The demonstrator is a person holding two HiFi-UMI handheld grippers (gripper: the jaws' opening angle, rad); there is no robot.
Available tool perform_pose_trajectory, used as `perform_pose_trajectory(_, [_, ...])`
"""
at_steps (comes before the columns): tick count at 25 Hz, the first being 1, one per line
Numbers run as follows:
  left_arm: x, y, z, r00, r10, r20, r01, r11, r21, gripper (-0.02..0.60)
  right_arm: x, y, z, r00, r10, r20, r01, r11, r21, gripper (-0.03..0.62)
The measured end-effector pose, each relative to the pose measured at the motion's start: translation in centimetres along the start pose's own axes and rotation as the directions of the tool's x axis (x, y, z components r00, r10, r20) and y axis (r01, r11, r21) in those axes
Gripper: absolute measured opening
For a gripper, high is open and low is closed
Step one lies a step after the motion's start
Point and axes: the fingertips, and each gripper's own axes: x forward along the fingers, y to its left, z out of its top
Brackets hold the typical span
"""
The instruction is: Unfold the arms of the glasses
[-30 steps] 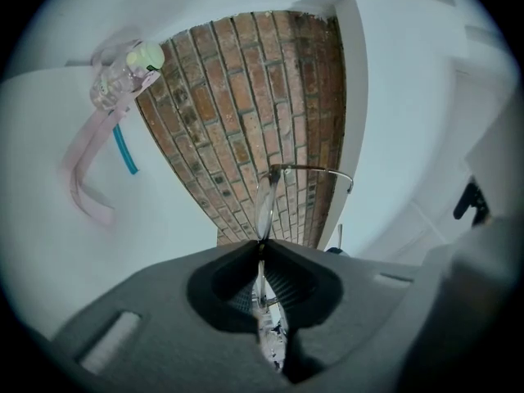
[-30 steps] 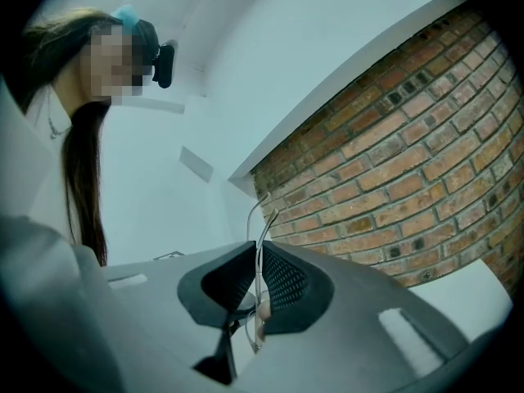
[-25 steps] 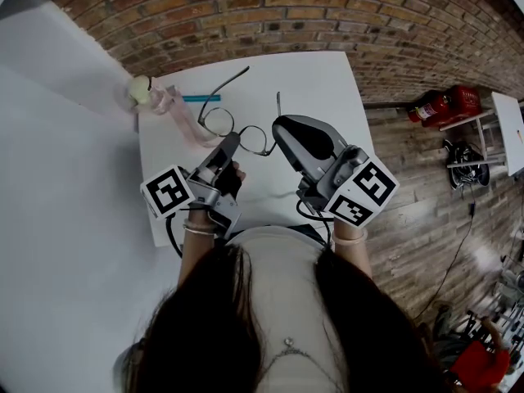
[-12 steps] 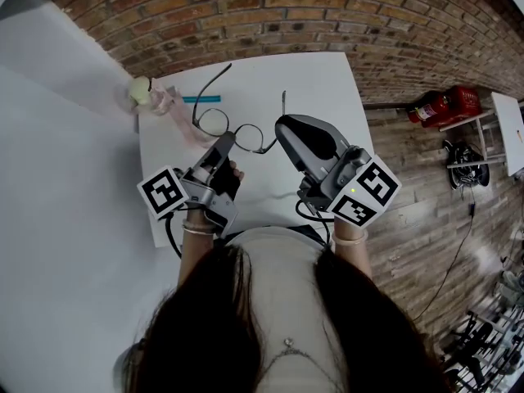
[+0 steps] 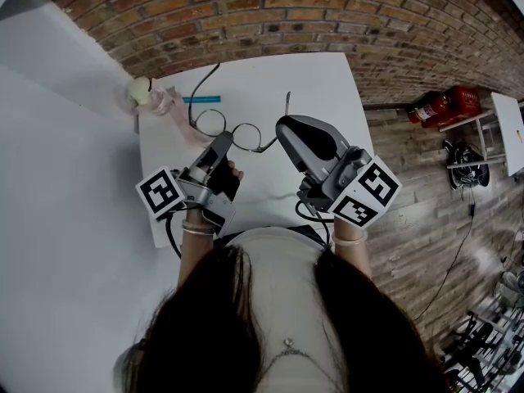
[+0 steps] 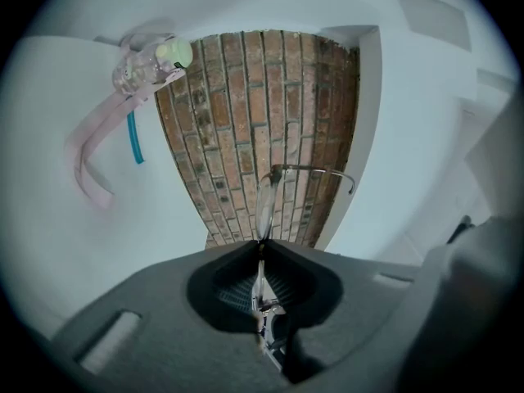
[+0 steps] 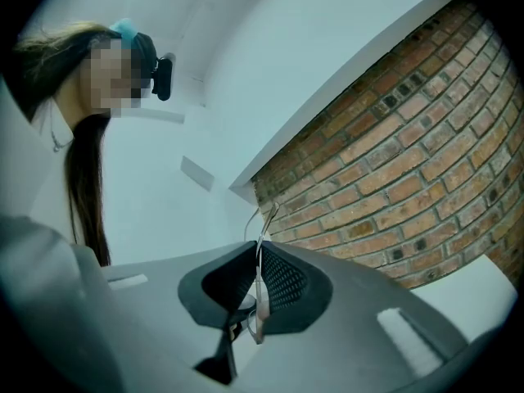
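I am looking down at a brick wall [image 5: 286, 15] that is running behind a white table [image 5: 327, 88], and both of my tools are working over the table's near half. The right gripper [image 5: 281, 126] is reaching in from the right. In the right gripper view its jaws [image 7: 258, 278] are pressing together on a thin metal arm of the glasses [image 7: 264, 223], which is poking out past the tips toward the bricks. The left gripper [image 5: 223, 142] is coming in from the left, and in its own view the jaws [image 6: 260, 256] are clamping the frame of the glasses [image 6: 266, 203] edge-on, near one lens. So the glasses [image 5: 246, 137] are hanging between the two tools above the tabletop, lenses side by side. One arm is sweeping out toward the far left edge and the other is standing up from the right tool. Near the table's far left corner a clear pink-strapped bottle [image 5: 151, 95] with a pale green cap is lying, also showing in the left gripper view [image 6: 147, 64]. Just beside it a small teal stick [image 5: 201, 99] is resting.
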Motion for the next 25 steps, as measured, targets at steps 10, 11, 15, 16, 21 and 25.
perform_pose_trajectory(10, [0.06,0.19,-0.13,1.000,0.009,-0.009,-0.008,1.000,0.022,0.020,0.06,0.28,-0.12,1.000,0.011,-0.001,-0.011,1.000,-0.006,0.029])
perform_pose_trajectory(11, [0.04,0.19,-0.10,1.000,0.010,-0.009,-0.010,1.000,0.024,0.020,0.08,0.32,-0.13,1.000,0.013,-0.003,-0.013,1.000,-0.007,0.035])
perform_pose_trajectory(15, [0.01,0.10,-0.06,1.000,0.006,-0.003,-0.006,1.000,0.021,0.020,0.08,0.45,-0.12,1.000,0.022,0.000,-0.022,1.000,-0.004,0.054])
perform_pose_trajectory(16, [-0.02,0.08,-0.08,1.000,0.007,-0.003,-0.007,1.000,0.021,0.020,0.06,0.50,-0.06,1.000,0.022,0.002,-0.022,1.000,-0.004,0.054])
perform_pose_trajectory(21, [-0.03,0.08,-0.08,1.000,0.014,-0.001,-0.014,1.000,0.025,0.020,-0.07,0.55,0.21,1.000,0.023,0.008,-0.023,1.000,-0.004,0.055])
perform_pose_trajectory(25, [-0.14,0.34,0.03,1.000,0.021,0.001,-0.022,0.999,0.031,0.020,-0.27,0.57,0.27,1.000,0.020,0.015,-0.020,1.000,-0.004,0.055])
